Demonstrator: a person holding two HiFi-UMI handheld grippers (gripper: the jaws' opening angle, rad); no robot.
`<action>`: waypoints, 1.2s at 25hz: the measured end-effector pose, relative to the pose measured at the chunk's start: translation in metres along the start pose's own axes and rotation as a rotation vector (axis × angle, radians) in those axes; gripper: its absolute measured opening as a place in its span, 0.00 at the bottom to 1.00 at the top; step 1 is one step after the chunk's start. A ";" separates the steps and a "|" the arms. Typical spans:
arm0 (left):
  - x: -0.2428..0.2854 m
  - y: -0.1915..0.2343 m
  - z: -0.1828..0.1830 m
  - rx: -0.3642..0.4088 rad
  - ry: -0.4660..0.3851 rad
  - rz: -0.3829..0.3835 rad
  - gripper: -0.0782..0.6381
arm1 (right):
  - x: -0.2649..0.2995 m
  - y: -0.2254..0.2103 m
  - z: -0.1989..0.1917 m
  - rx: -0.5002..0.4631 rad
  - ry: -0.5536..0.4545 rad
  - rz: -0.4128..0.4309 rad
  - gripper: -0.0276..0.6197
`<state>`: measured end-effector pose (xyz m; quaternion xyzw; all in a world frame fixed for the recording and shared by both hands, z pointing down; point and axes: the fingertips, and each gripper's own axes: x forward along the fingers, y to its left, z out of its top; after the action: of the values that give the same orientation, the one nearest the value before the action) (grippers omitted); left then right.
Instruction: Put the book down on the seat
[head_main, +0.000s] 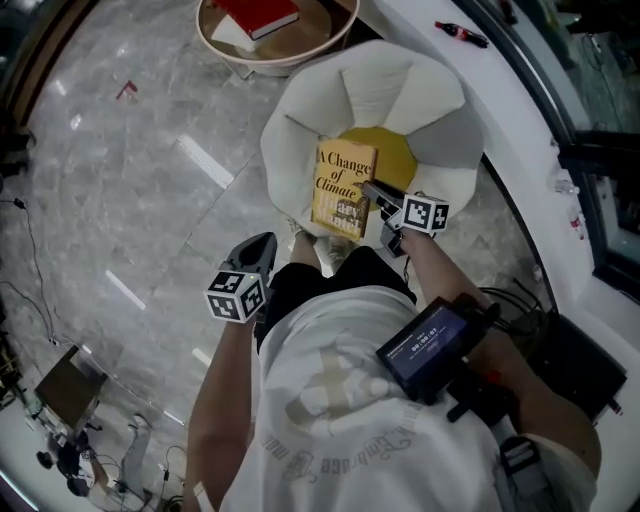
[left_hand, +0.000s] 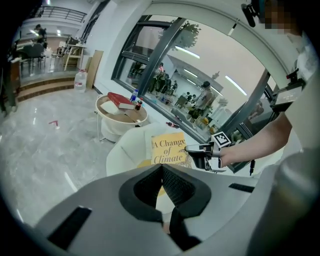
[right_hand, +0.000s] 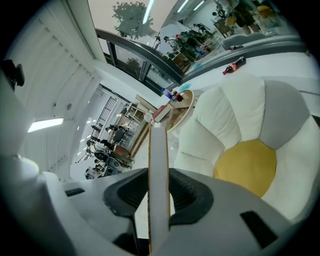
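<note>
A yellow book (head_main: 342, 188) titled "A Change of Climate" hangs over the yellow seat cushion (head_main: 392, 160) of a white petal-shaped armchair (head_main: 300, 110). My right gripper (head_main: 377, 196) is shut on the book's right edge. In the right gripper view the book (right_hand: 158, 170) shows edge-on between the jaws, with the cushion (right_hand: 246, 167) to the right. My left gripper (head_main: 262, 248) is shut and empty, off to the left of the chair near my hip. The left gripper view shows the book (left_hand: 169, 149) and the right gripper (left_hand: 195, 151) holding it.
A round side table (head_main: 272, 42) with a red book (head_main: 258, 14) stands behind the chair. A cola bottle (head_main: 462, 34) lies on the white window ledge (head_main: 520, 150). Marble floor (head_main: 130, 170) spreads to the left. The person's legs are just before the chair.
</note>
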<state>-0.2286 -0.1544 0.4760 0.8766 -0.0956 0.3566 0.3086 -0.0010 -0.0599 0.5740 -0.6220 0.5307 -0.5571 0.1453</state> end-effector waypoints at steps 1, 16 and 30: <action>0.002 0.004 0.001 -0.008 0.001 -0.001 0.12 | 0.005 -0.003 -0.001 -0.008 0.012 -0.010 0.25; 0.059 0.041 -0.034 -0.092 0.089 -0.051 0.12 | 0.051 -0.071 -0.044 -0.008 0.131 -0.107 0.25; 0.131 0.060 -0.076 -0.041 0.198 -0.087 0.12 | 0.101 -0.143 -0.056 0.018 0.136 -0.083 0.25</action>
<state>-0.1991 -0.1487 0.6364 0.8341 -0.0339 0.4256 0.3494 0.0039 -0.0636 0.7582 -0.6029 0.5081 -0.6083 0.0915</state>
